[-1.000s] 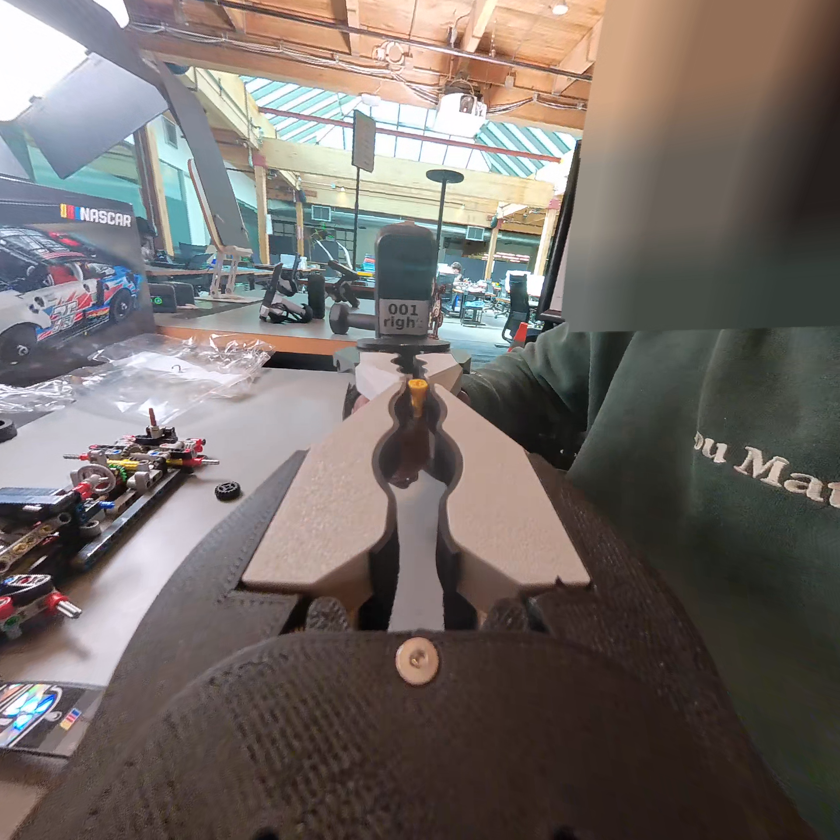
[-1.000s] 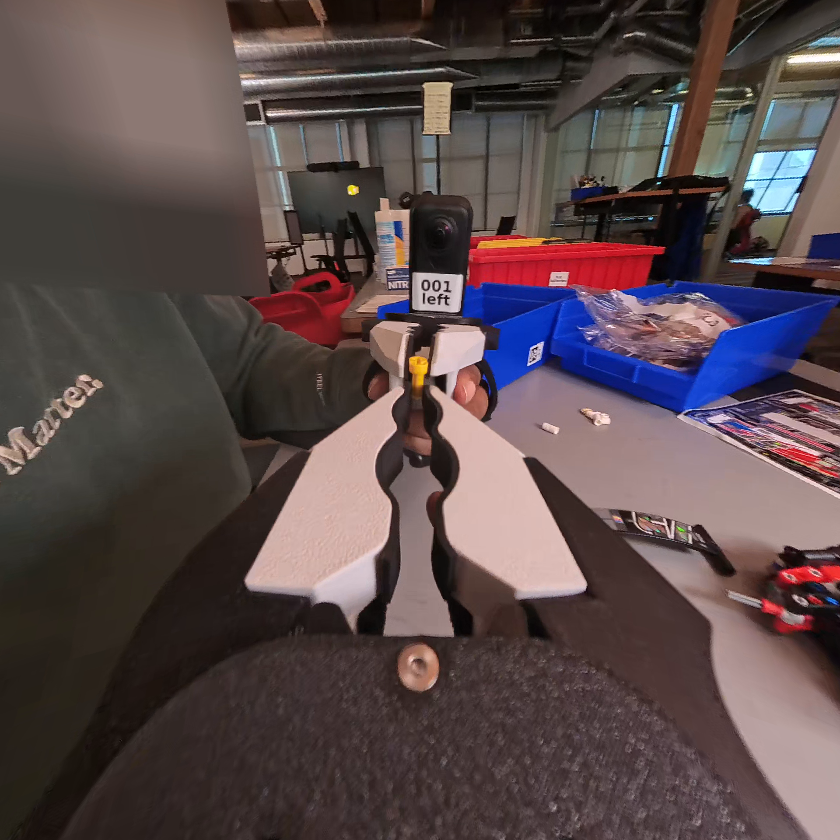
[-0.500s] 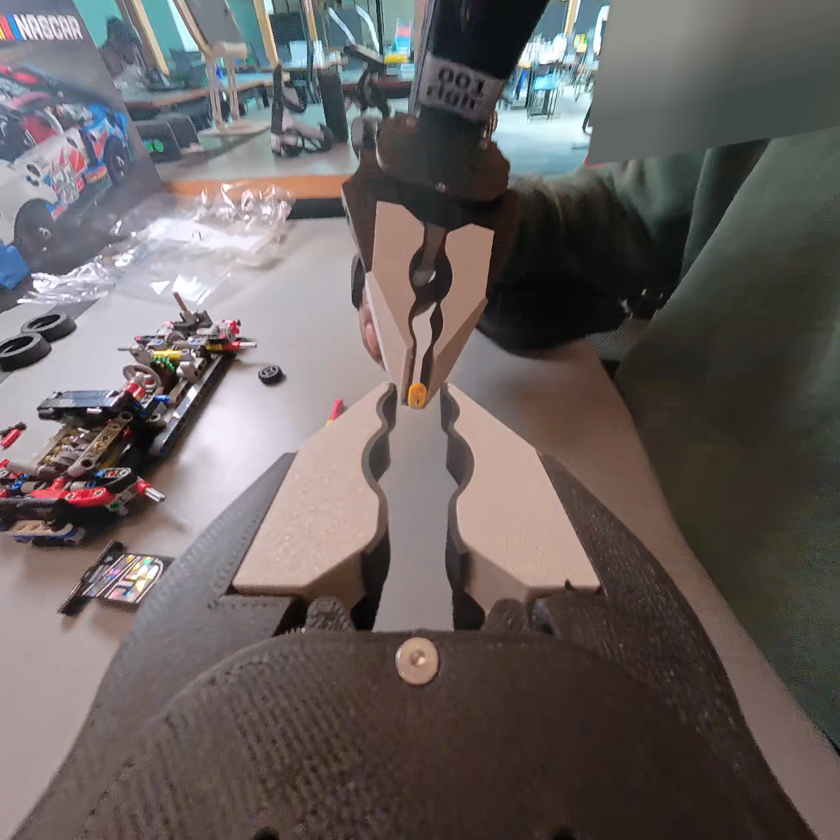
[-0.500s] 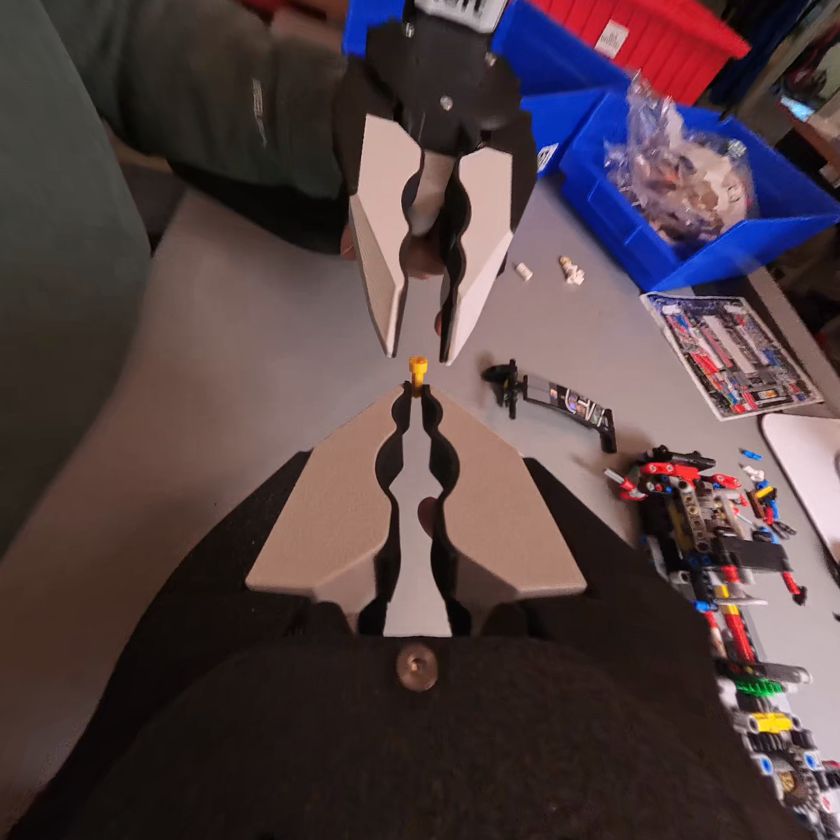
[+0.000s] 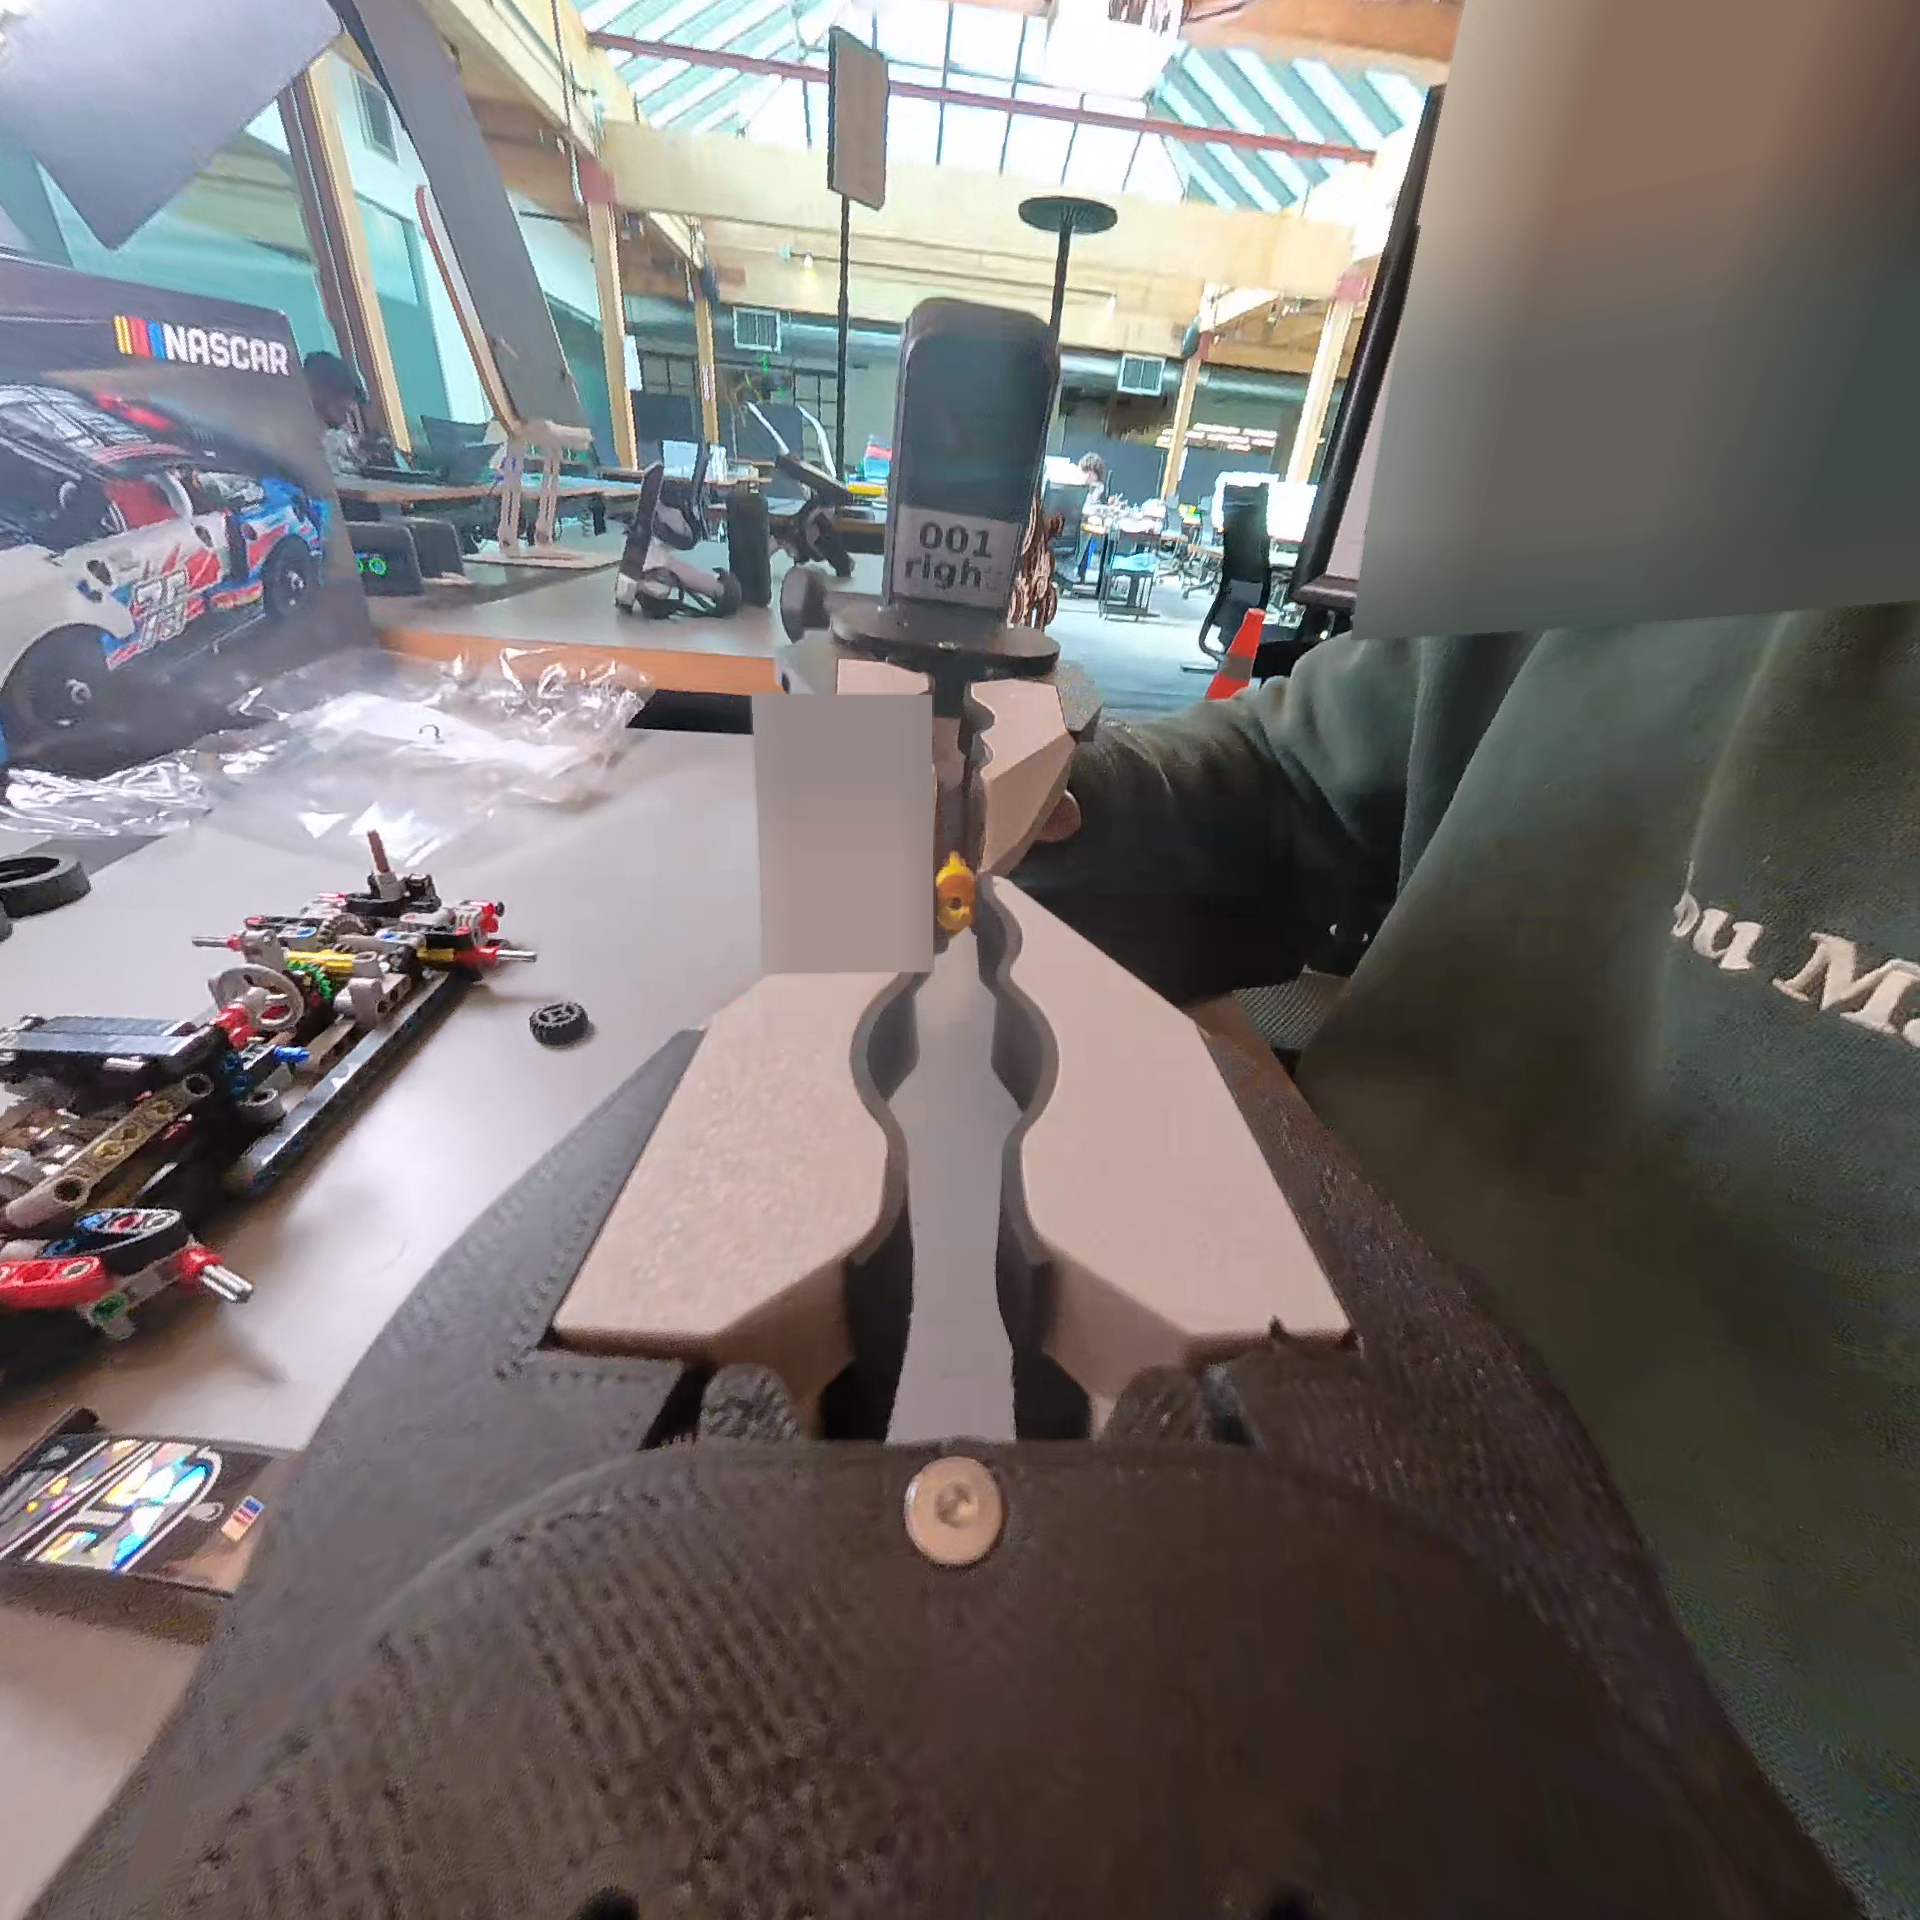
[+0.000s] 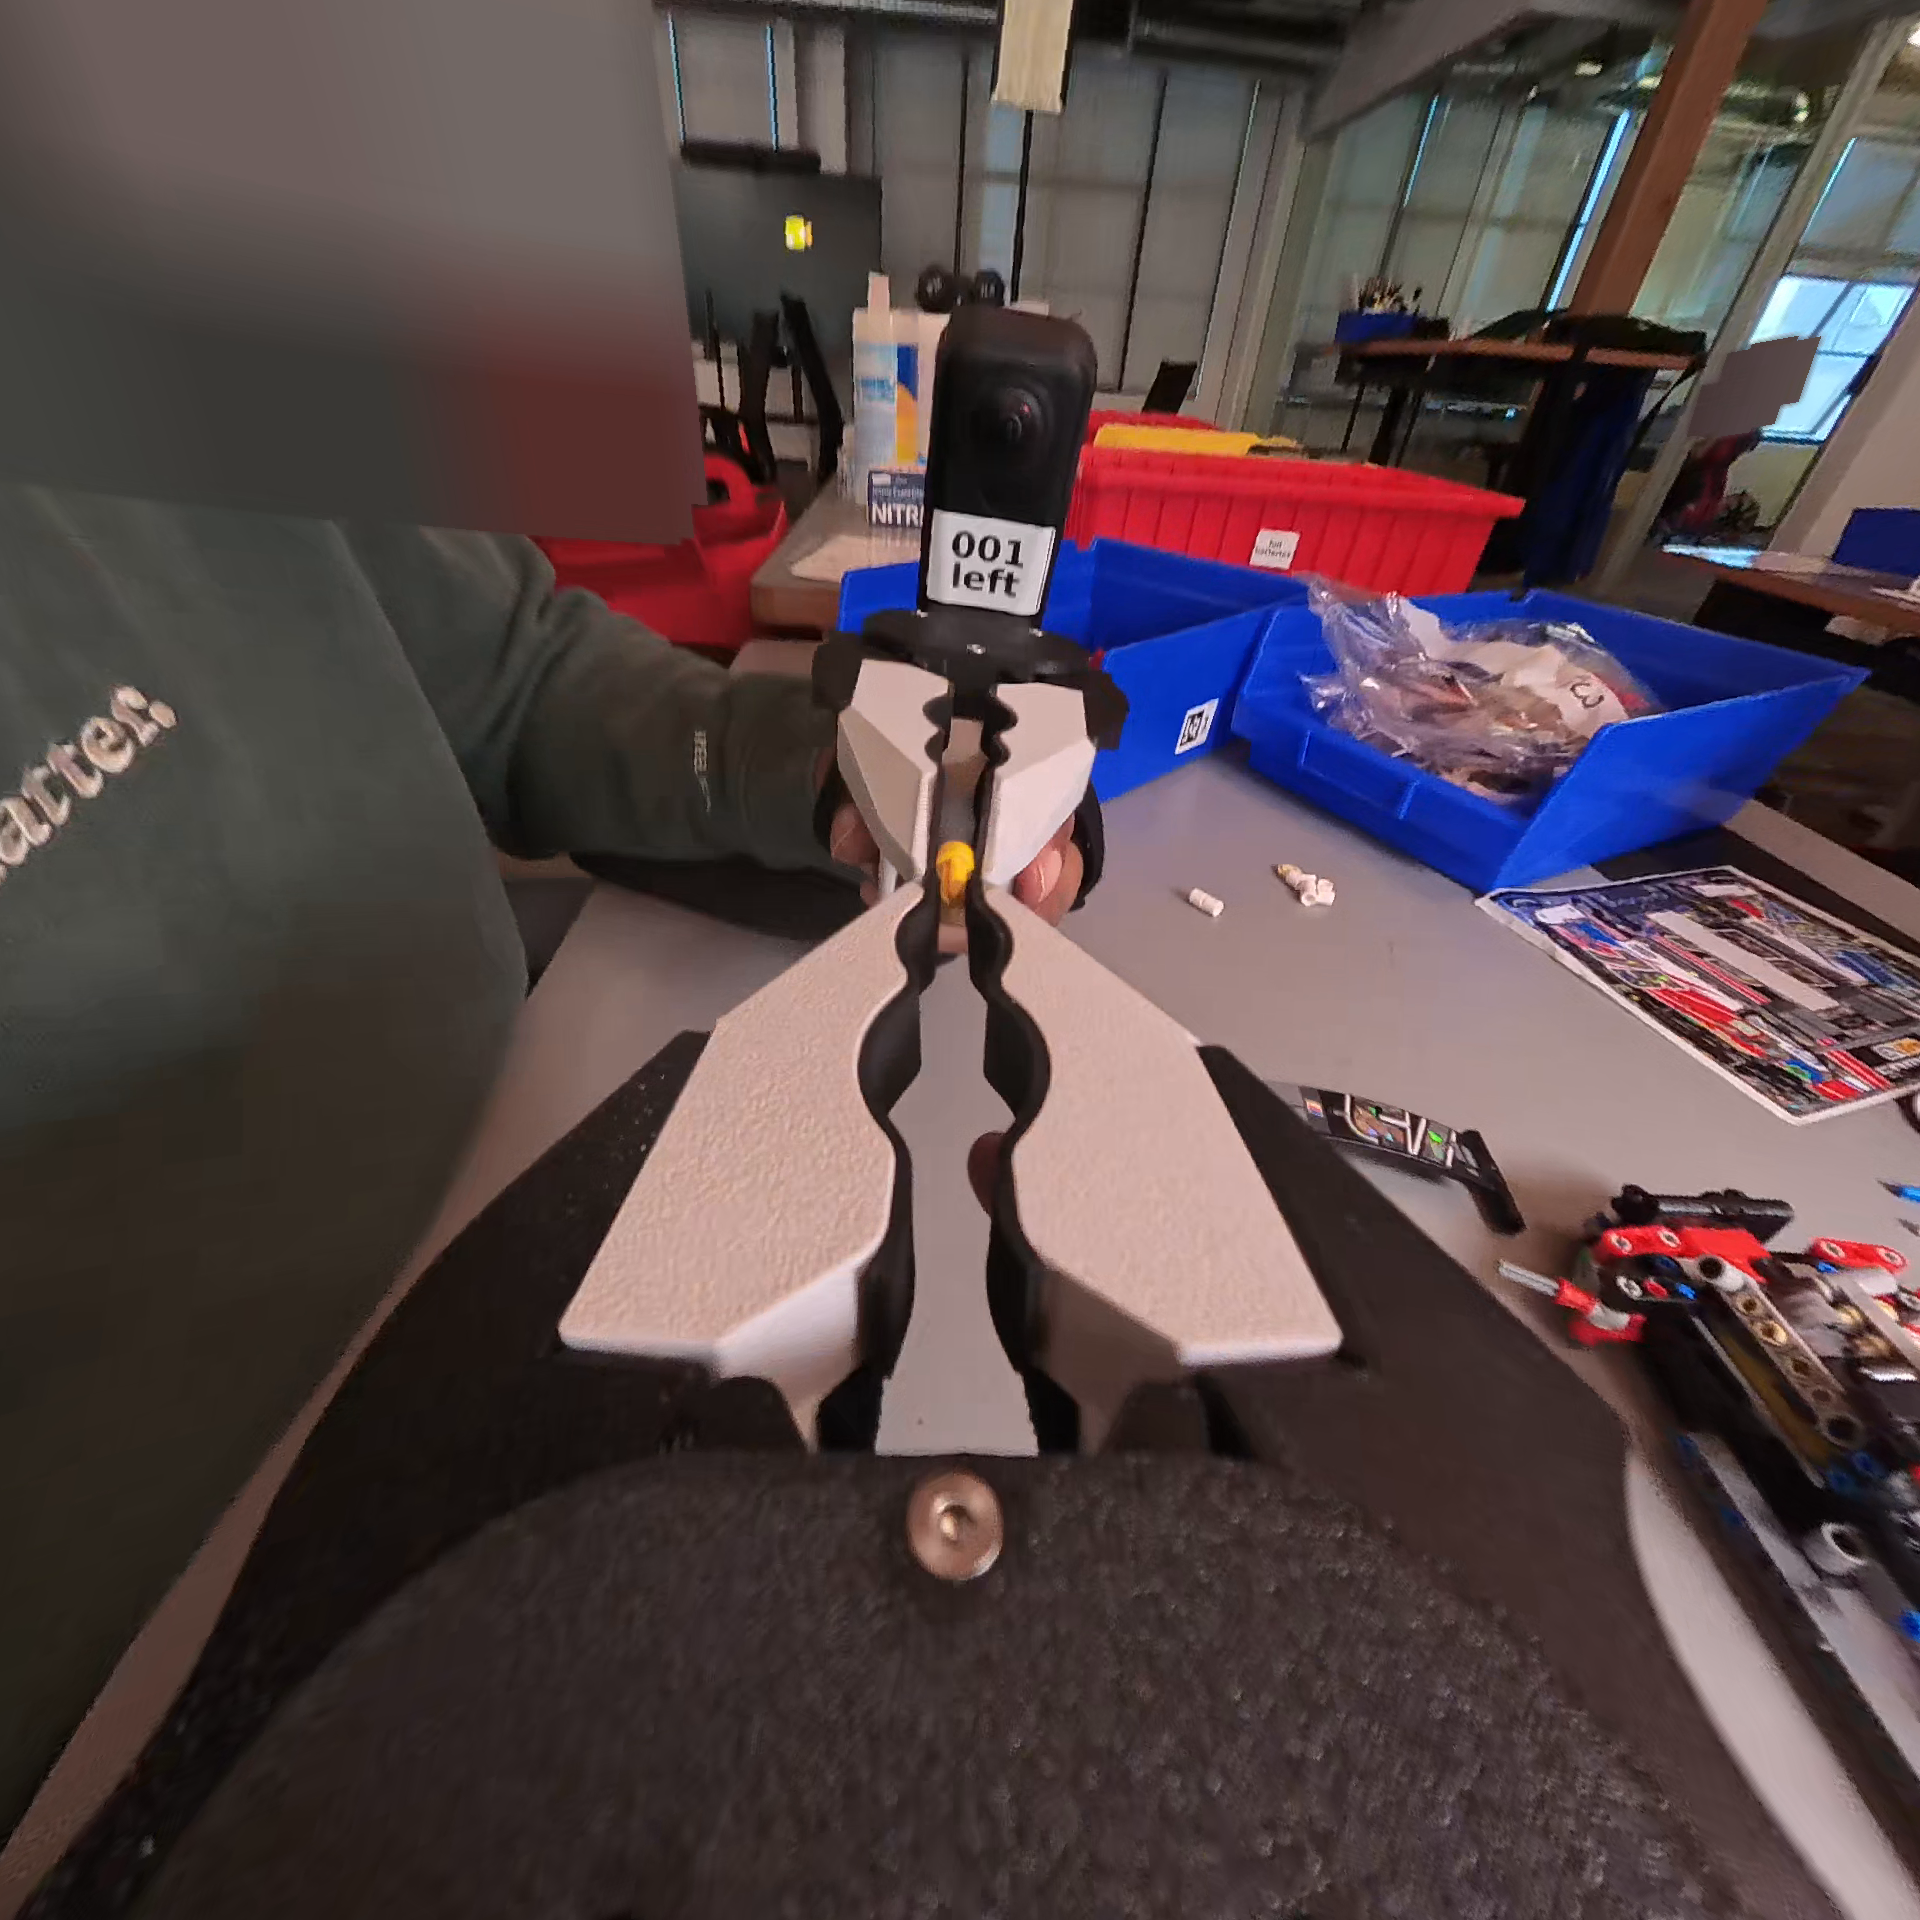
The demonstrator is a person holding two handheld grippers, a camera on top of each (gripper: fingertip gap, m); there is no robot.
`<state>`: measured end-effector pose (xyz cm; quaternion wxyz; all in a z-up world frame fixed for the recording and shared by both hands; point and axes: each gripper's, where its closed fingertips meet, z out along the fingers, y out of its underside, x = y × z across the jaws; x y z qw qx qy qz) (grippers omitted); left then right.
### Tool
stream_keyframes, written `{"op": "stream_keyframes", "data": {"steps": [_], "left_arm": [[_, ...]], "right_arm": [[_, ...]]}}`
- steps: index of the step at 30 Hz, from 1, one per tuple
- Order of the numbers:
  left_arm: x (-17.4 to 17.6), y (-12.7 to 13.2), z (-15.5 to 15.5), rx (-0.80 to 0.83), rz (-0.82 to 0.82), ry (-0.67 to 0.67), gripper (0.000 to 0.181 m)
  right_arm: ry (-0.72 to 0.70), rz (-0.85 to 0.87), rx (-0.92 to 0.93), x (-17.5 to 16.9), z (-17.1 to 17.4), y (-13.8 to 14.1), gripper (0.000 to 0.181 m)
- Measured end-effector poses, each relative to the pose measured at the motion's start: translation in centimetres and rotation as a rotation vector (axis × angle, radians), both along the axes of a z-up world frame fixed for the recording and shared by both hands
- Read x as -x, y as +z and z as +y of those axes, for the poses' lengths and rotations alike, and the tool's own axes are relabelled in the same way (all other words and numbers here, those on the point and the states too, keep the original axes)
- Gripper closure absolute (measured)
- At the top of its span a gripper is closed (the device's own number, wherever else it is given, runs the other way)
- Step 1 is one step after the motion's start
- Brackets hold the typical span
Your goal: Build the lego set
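A small yellow pin (image 5: 951, 888) sits between the two grippers, which meet tip to tip above the grey table (image 5: 644, 862). My right gripper (image 6: 943, 899) is shut on the yellow pin (image 6: 954, 862). My left gripper (image 5: 956, 916) has its fingers drawn in on the pin's other end. A mosaic patch hides one of its fingertips. The partly built lego car chassis (image 5: 208, 1049) lies on the table to the left in the left wrist view. It shows at the right edge in the right wrist view (image 6: 1766, 1340).
A person in a green sweatshirt (image 5: 1610, 1143) holds both grippers. Near the chassis lie a small black wheel (image 5: 559, 1023), a shiny sticker panel (image 5: 114, 1496), a tyre (image 5: 36, 883), plastic bags (image 5: 395, 748) and the set's box (image 5: 156, 499). Blue bins (image 6: 1558, 790), a booklet (image 6: 1745, 987) and white pieces (image 6: 1304, 883) lie beyond. Less than 4 cm separates the two grippers' tips. From either gripper's tips it is about 25 cm to the small black wheel (image 5: 559, 1023).
Half a second ago both grippers tilted down over the table, the left open and apart from the pin. Now they are level again and the left has closed on the pin.
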<state>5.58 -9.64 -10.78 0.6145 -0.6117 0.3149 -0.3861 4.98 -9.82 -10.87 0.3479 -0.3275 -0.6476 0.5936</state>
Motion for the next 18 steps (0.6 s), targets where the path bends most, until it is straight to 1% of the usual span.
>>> {"op": "stream_keyframes", "data": {"steps": [9, 12, 13, 14, 15, 16, 18], "left_arm": [[0.0, 0.6, -0.1, -0.012, -0.034, 0.000, 0.176], [0.5, 0.1, 0.3, 0.020, 0.007, 0.022, 0.176], [1.3, 0.0, 0.7, 0.021, 0.034, 0.058, 0.172], [2.6, -0.1, 1.2, 0.034, 0.059, 0.105, 0.163], [4.2, -0.6, 1.9, 0.073, 0.095, 0.160, 0.158], [6.0, -1.7, 2.6, 0.128, 0.157, 0.227, 0.158], [9.5, -5.1, 3.4, 0.244, 0.317, 0.334, 0.157]], "right_arm": [[-0.012, 0.033, 0.027, 0.2, -0.2, 0.6, 0.180], [-0.022, -0.007, 0.032, 0.5, 0.2, 0.0, 0.180], [-0.034, -0.016, 0.033, 0.6, 0.7, 0.0, 0.180], [-0.060, -0.033, 0.029, 0.7, 1.5, -0.2, 0.180], [-0.093, -0.059, 0.018, 0.8, 2.6, -0.6, 0.180], [-0.121, -0.083, 0.007, 0.9, 3.6, -1.0, 0.180], [-0.165, -0.128, 0.000, 0.9, 5.2, -2.1, 0.180]]}}
